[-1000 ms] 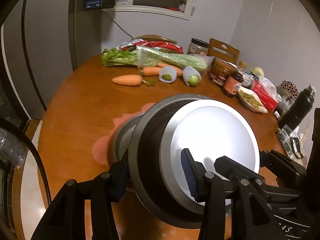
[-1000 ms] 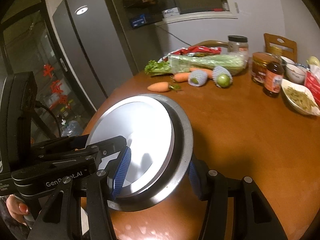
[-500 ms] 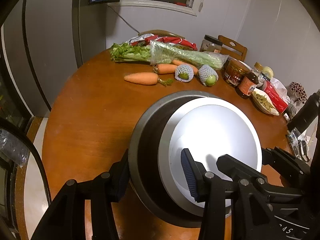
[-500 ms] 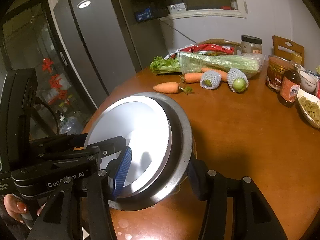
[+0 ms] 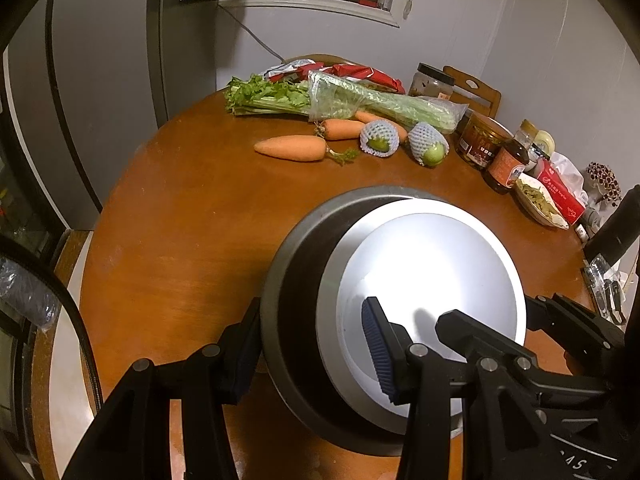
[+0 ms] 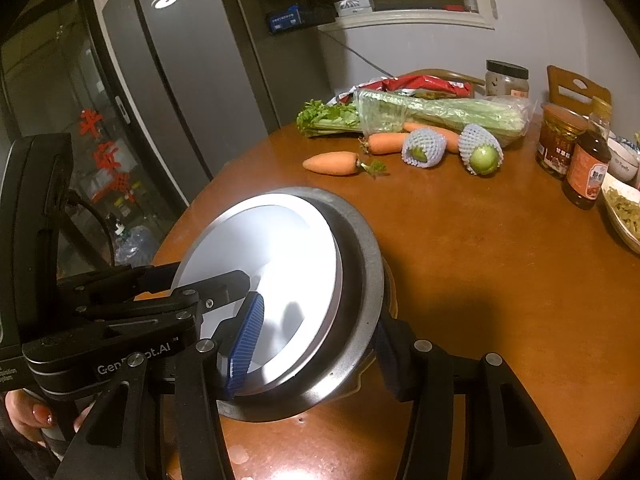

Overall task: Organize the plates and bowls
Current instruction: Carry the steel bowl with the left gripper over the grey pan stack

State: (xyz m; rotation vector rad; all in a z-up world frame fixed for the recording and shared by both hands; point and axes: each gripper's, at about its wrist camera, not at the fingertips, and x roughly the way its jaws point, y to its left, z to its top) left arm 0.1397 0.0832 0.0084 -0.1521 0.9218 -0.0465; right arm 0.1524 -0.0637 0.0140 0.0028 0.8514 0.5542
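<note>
A: Where is the stack of bowls [image 5: 424,300]?
B: Low centre, over the round counter [image 5: 192,216], with a carrot [image 5: 292,148] at 12 o'clock.
A: And the grips?
B: The left hand-held gripper [image 5: 308,348] clamps its rim; the right hand-held gripper [image 6: 316,340] clamps the opposite rim.

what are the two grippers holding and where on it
Both hold the stacked metal bowls by the rim: left gripper and right gripper on opposite sides, one finger inside, one outside.
</note>
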